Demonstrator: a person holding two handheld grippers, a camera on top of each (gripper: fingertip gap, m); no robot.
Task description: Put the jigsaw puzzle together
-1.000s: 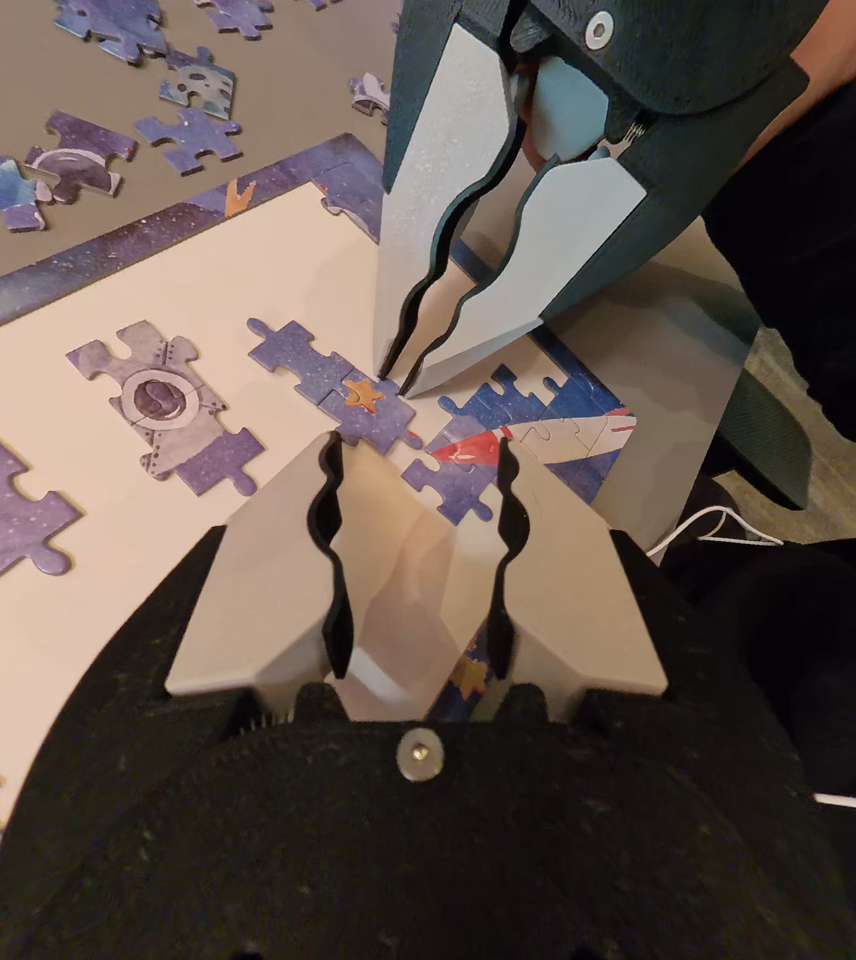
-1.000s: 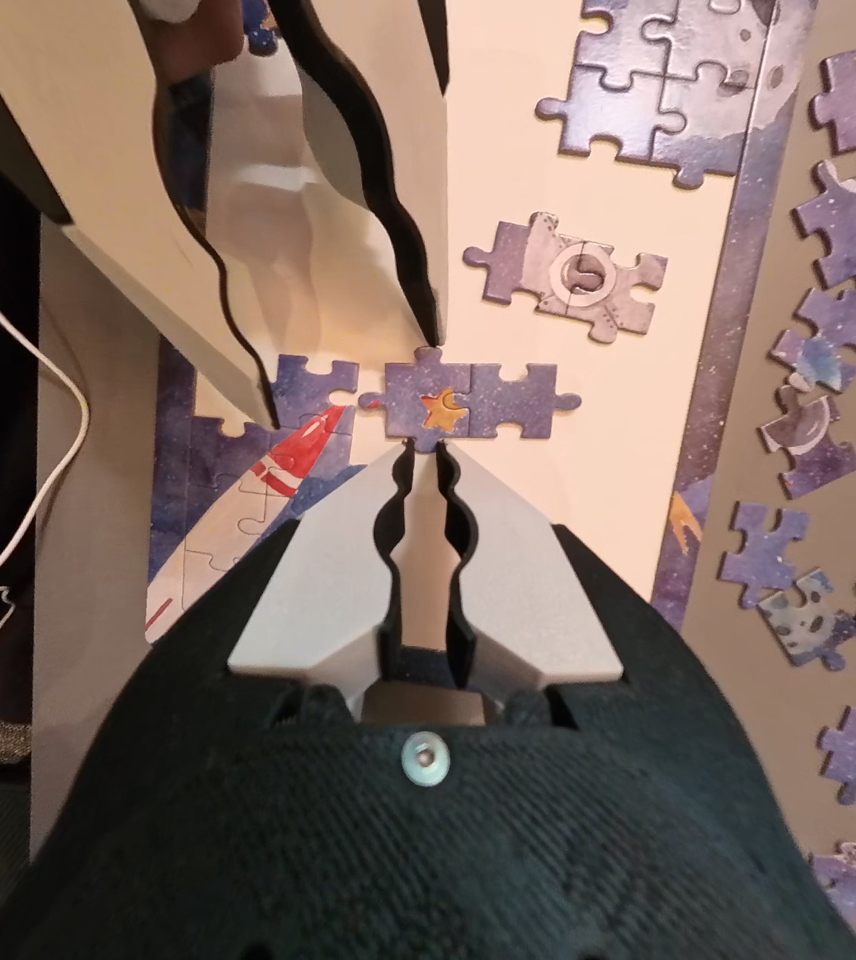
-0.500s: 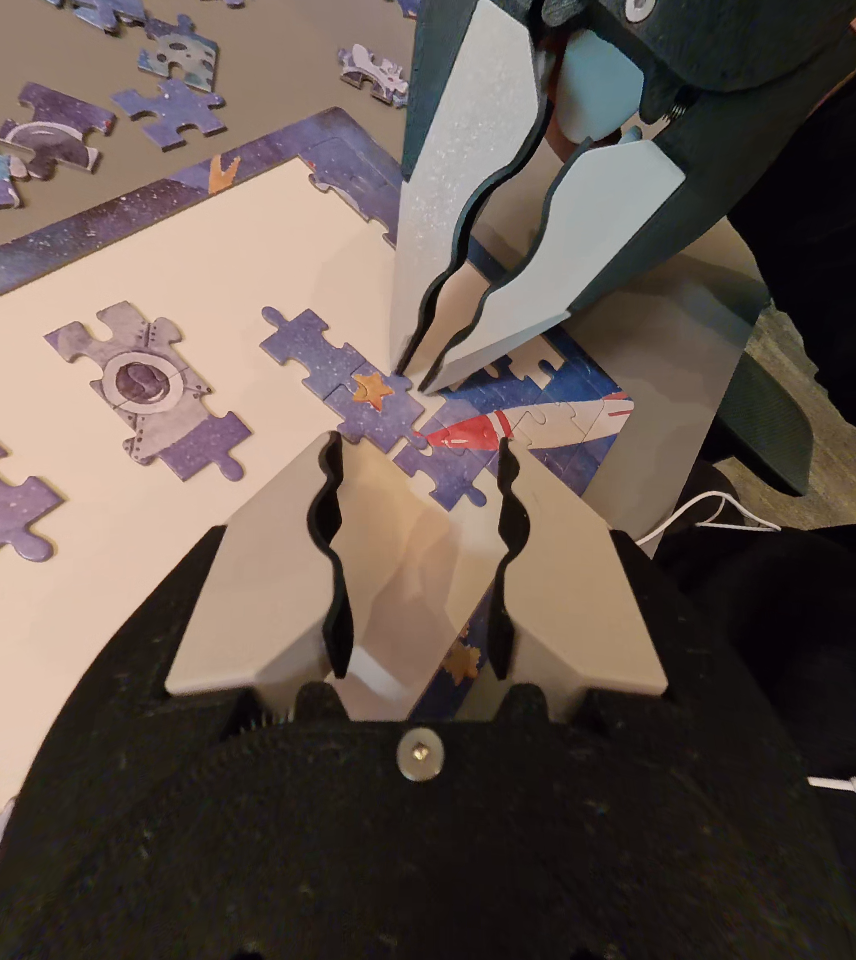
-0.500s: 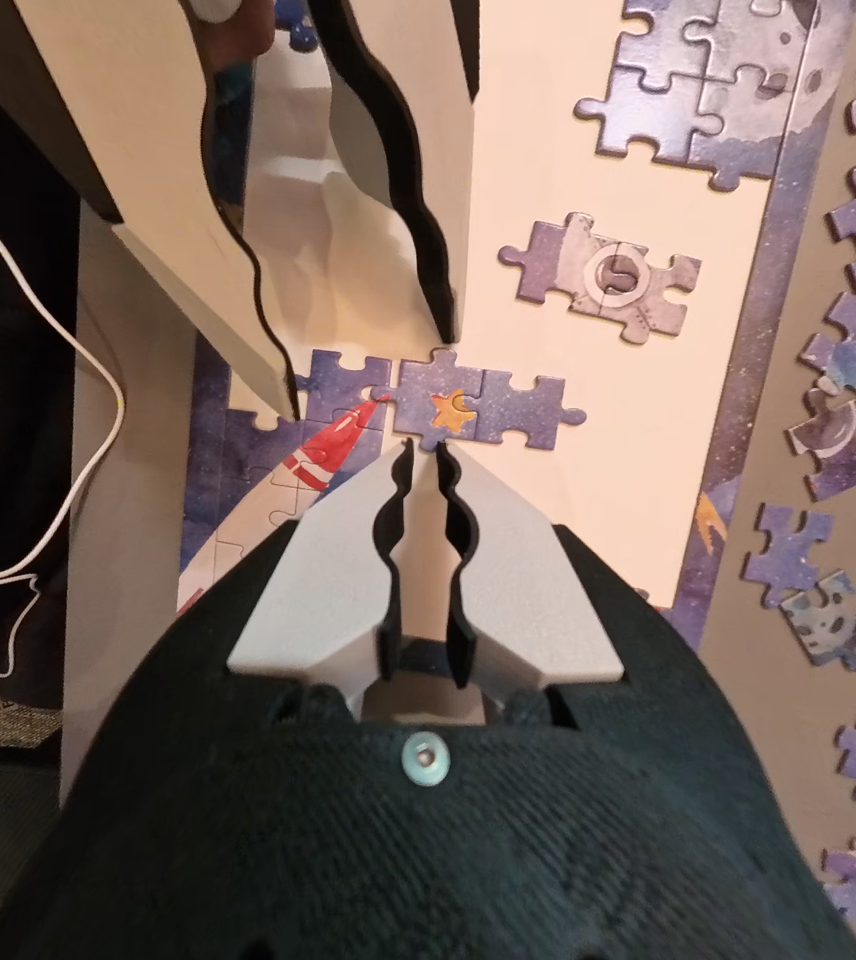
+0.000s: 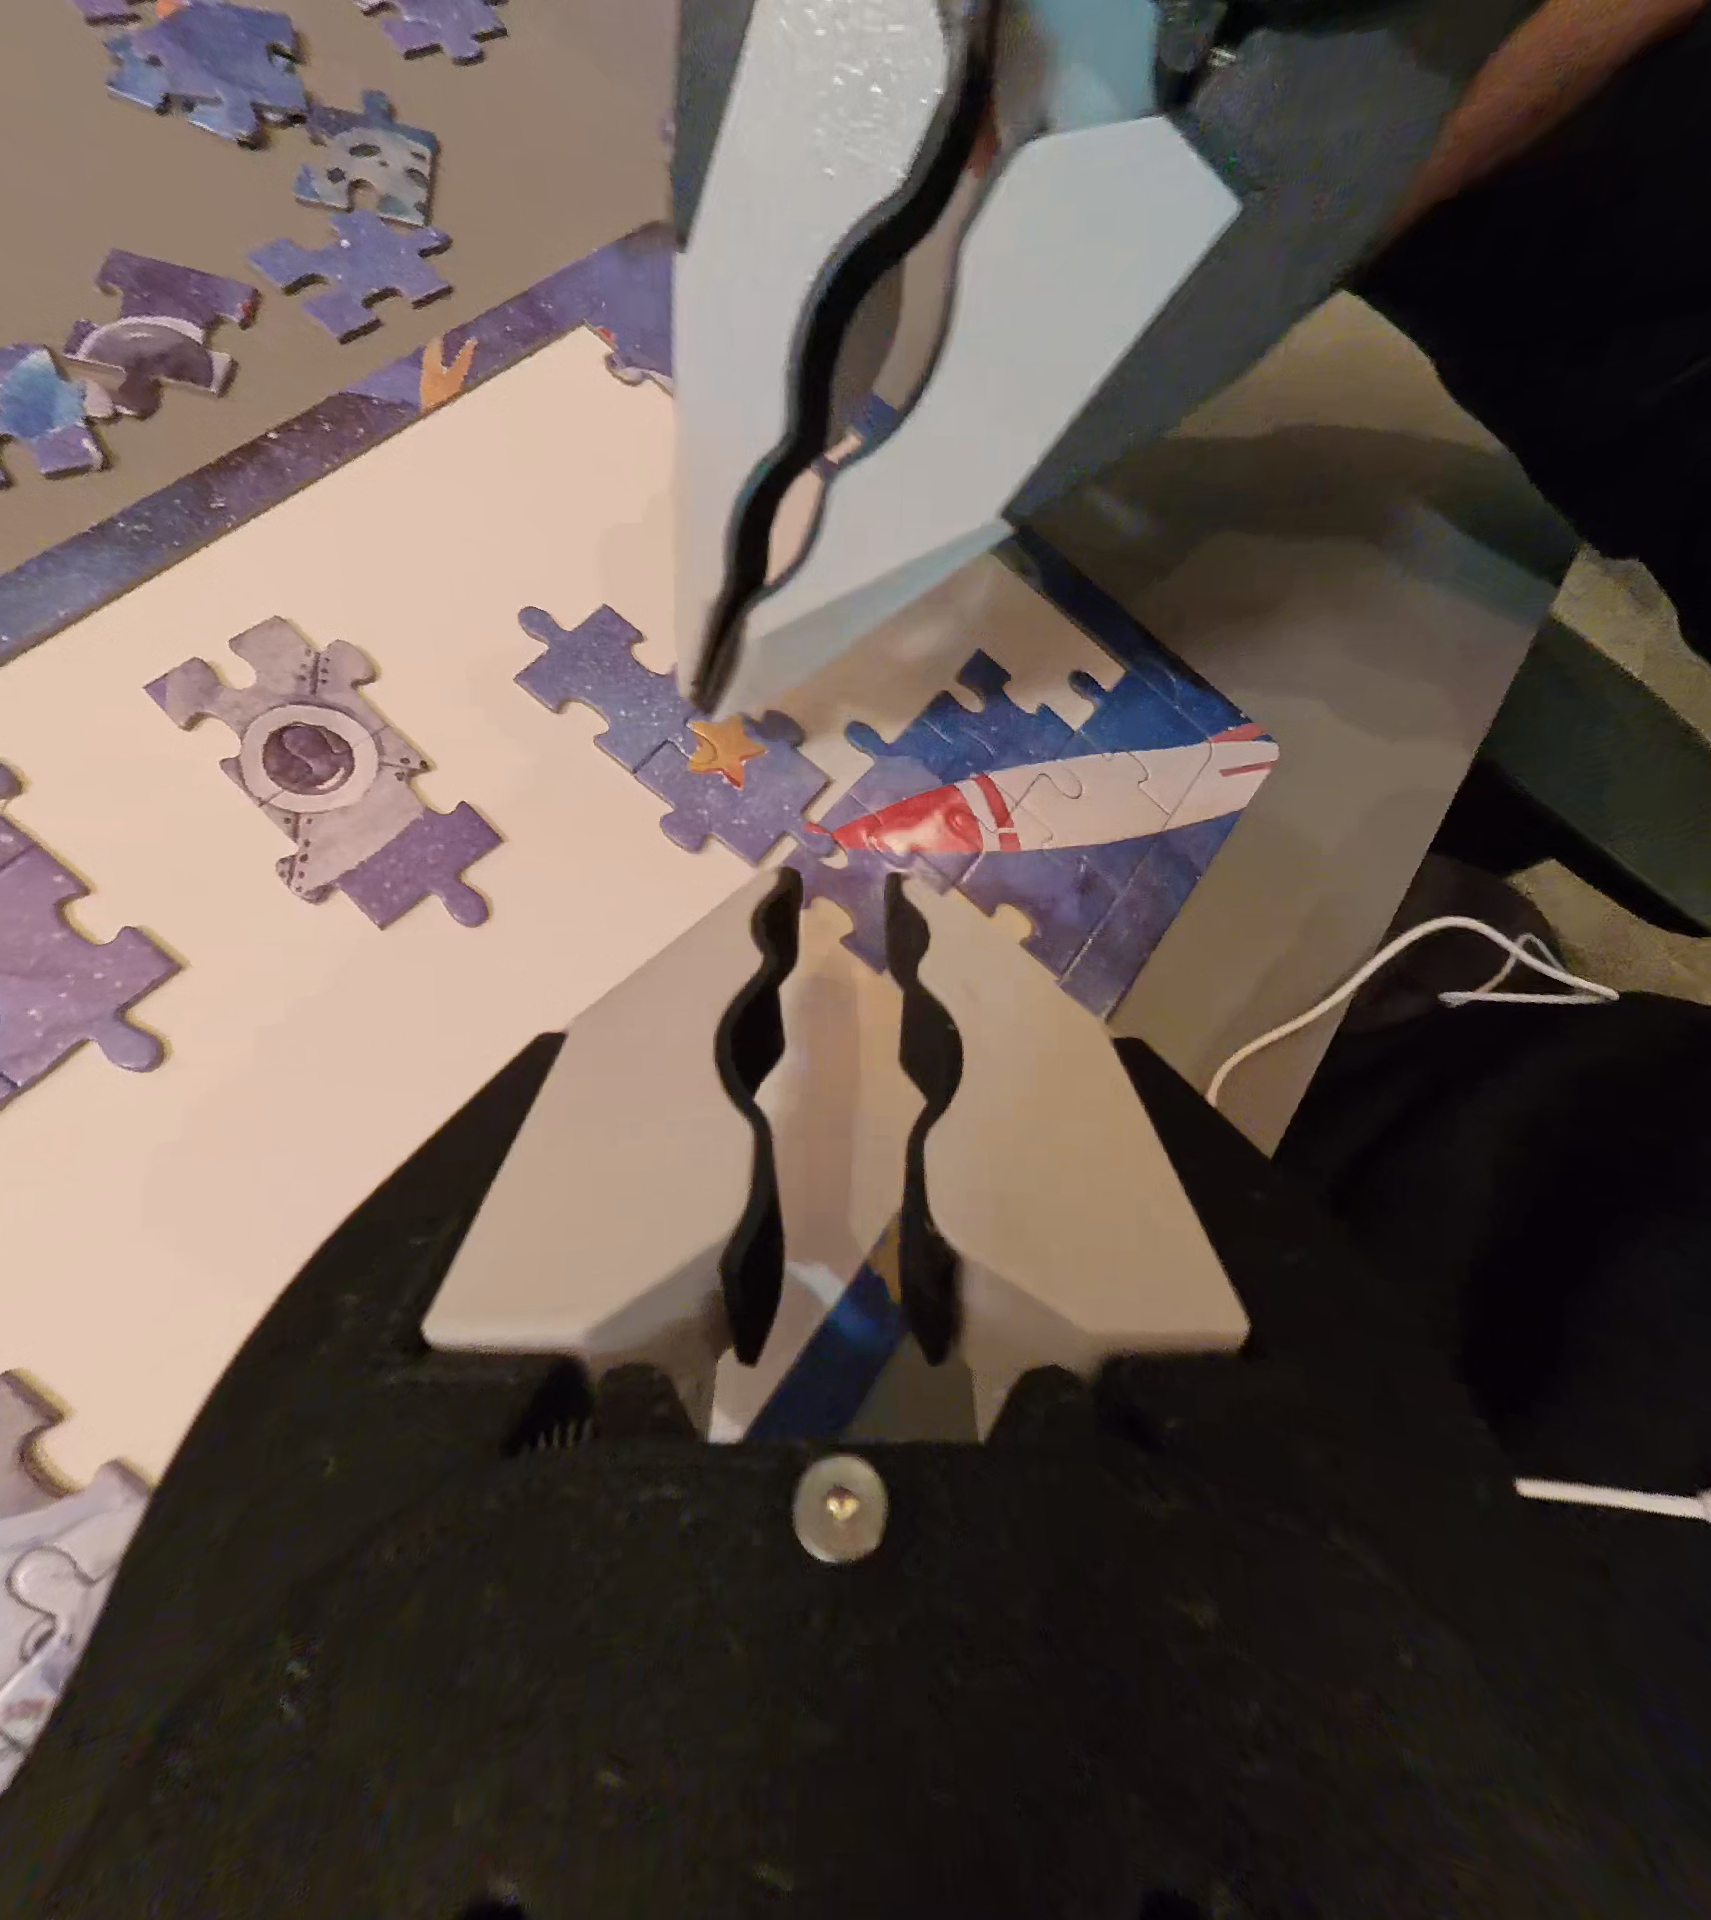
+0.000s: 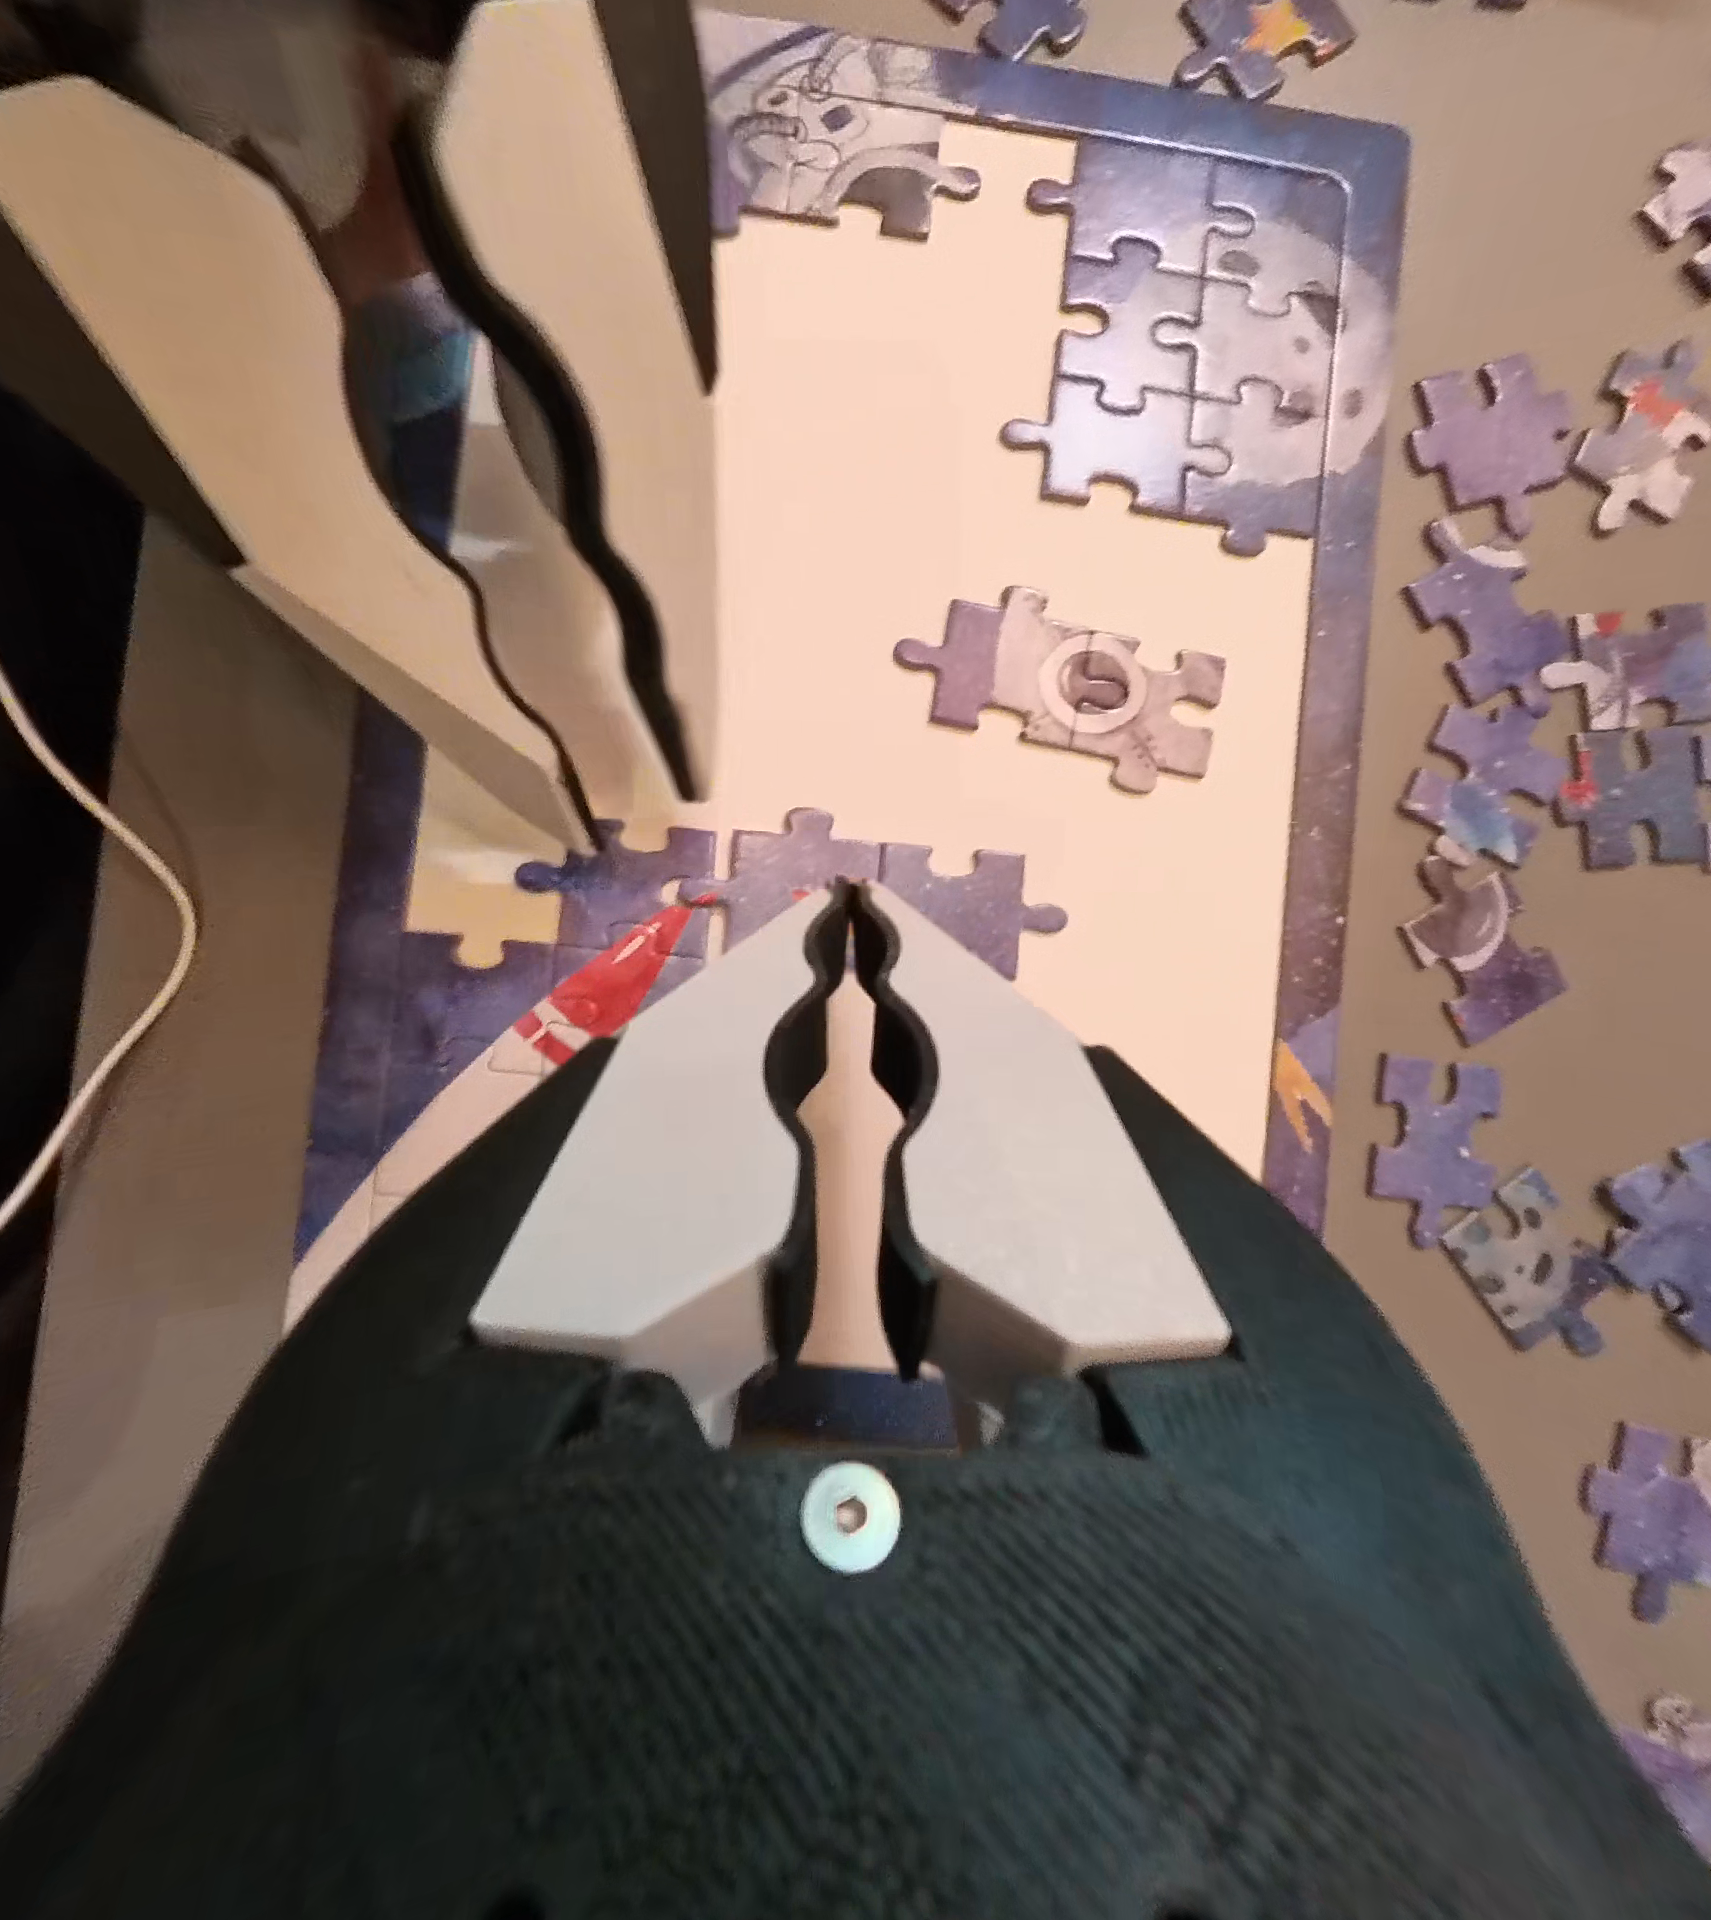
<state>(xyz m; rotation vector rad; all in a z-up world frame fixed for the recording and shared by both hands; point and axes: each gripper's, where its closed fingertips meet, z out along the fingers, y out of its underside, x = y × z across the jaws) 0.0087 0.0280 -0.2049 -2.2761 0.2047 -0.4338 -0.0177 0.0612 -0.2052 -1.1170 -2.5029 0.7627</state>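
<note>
Pressing shut right claw [image 6: 848,894] on 2 joined star pieces [image 6: 892,894]; left claw [image 5: 835,888] beside, bare

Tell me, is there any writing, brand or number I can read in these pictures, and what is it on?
None. The puzzle pieces, the puzzle tray, the left gripper and the right gripper carry pictures or plain surfaces only, with no readable words, numbers or brand marks.
</note>
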